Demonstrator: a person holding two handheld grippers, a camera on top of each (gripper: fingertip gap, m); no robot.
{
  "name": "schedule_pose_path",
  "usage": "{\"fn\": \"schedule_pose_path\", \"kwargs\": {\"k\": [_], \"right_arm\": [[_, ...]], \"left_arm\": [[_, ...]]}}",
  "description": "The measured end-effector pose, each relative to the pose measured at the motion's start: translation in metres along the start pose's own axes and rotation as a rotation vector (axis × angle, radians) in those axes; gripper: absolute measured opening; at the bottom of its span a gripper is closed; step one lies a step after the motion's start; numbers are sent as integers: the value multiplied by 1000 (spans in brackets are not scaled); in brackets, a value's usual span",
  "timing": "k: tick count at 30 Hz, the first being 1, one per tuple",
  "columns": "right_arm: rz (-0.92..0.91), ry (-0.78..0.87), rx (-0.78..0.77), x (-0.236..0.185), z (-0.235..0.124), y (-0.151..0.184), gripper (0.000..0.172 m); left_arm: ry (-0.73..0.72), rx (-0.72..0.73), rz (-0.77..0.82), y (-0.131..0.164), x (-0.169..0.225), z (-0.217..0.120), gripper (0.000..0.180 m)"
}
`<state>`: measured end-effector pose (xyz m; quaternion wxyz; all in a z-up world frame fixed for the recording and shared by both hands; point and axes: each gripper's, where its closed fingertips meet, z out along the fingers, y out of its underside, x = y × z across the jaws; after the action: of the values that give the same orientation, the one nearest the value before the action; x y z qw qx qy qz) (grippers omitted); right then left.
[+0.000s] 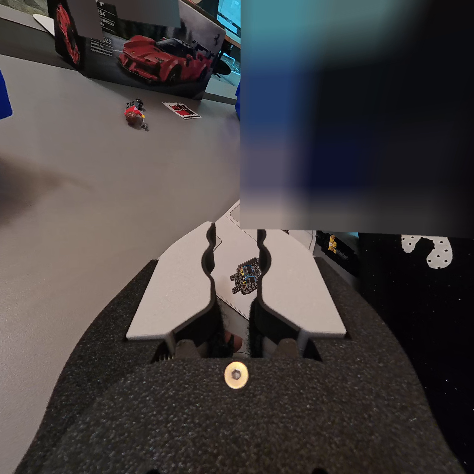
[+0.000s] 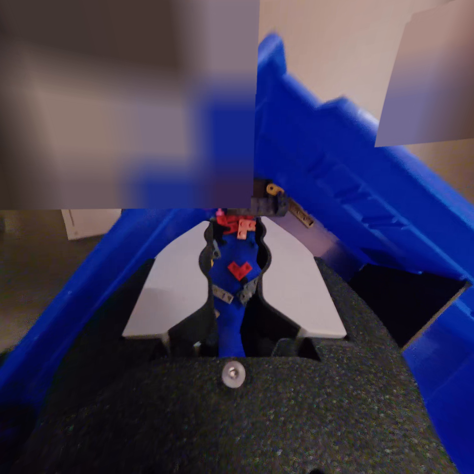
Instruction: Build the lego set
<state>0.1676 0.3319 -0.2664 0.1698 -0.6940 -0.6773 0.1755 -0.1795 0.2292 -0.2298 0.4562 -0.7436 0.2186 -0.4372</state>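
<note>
My left claw (image 1: pixel 236 229) hangs over the pale grey counter (image 1: pixel 102 205) with its two fingers apart and nothing between them. Under the gap lies a white printed paper sheet (image 1: pixel 230 246) carrying a drawing of a black studded brick assembly with blue outlines (image 1: pixel 246 275); the right finger (image 1: pixel 264 256) covers the drawing's edge. Farther off on the counter lies a small toy figure in red with a black helmet (image 1: pixel 136 114), on its side, and near it a small white sticker sheet with red and black shapes (image 1: pixel 182 110). Behind both stands a dark cardboard box printed with a red sports car (image 1: pixel 154 56). To my right, a black built piece with yellow parts (image 1: pixel 336 246) shows beside the sheet.

My right claw (image 2: pixel 234 227) reaches into a blue plastic bin (image 2: pixel 346 166), fingers apart. Small loose bricks lie on the bin floor between and beyond them: a red heart-shaped plate (image 2: pixel 239 269), a pink L-shaped plate (image 2: pixel 245 228), grey perforated strips (image 2: pixel 247 289), and a red cluster at the tips. I cannot tell whether the pads touch any of them. A black brick assembly with a yellow piece and a tan beam (image 2: pixel 277 202) sits just past the tips.
</note>
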Motion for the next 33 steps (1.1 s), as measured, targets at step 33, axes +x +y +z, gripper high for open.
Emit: {"fn": "schedule_pose_path", "kwargs": {"k": [33], "right_arm": [[92, 207, -164, 38, -88, 63, 19]], "left_arm": [[24, 1, -1, 0, 2, 0, 30]]}}
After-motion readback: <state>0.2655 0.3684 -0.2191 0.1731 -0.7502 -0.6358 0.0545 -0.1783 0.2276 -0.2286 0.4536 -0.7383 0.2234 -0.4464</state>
